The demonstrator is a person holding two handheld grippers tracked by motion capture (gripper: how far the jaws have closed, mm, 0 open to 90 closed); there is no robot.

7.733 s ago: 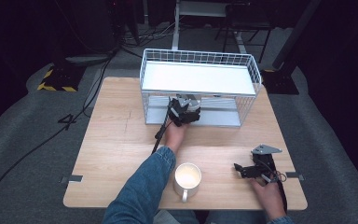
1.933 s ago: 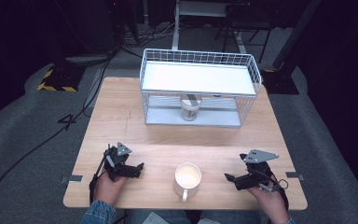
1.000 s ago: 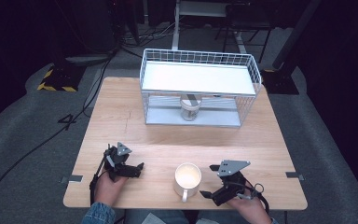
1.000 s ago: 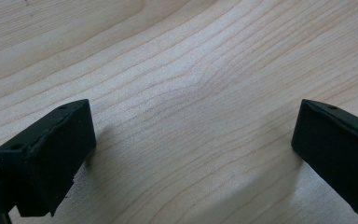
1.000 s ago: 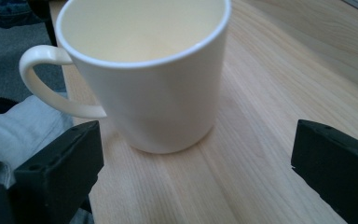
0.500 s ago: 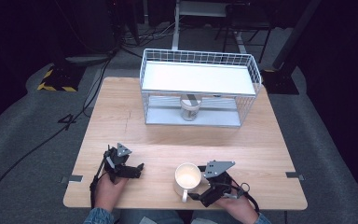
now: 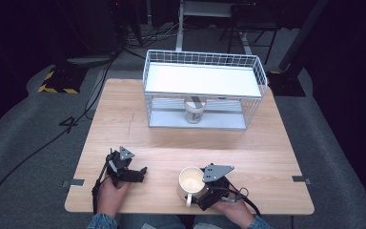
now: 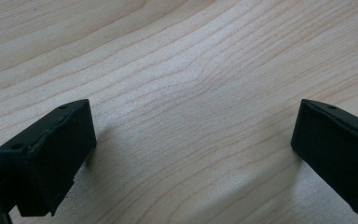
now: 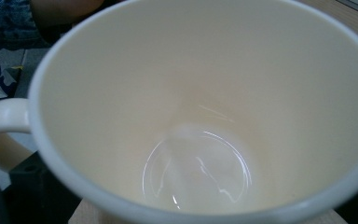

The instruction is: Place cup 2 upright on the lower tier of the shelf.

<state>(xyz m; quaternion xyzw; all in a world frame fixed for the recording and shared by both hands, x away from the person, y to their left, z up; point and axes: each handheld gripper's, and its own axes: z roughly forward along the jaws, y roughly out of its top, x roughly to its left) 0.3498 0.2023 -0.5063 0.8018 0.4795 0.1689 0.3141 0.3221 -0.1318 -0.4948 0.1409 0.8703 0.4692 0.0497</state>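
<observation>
A cream mug [image 7: 190, 180] stands upright near the table's front edge, its handle toward the person. My right gripper [image 7: 196, 191] is pressed close against its right side. In the right gripper view the empty mug [image 9: 196, 116] sits between the jaws, with one black fingertip [image 9: 32, 186] below the handle and the other dark at the lower right corner. The jaws stand wide apart; contact with the mug is unclear. My left gripper [image 7: 140, 174] rests low at the front left, open, with bare wood between its fingers [image 8: 46, 158].
A white wire rack [image 7: 205, 78] stands at the back of the wooden table [image 7: 195, 143], with a small jar [image 7: 194, 110] on its lower shelf. Cables trail off the front edge and across the dark floor at left.
My right gripper has slid left from the front right corner up to the mug. The left gripper, earlier reaching into the rack, has lain still at the front left for the last two seconds.
</observation>
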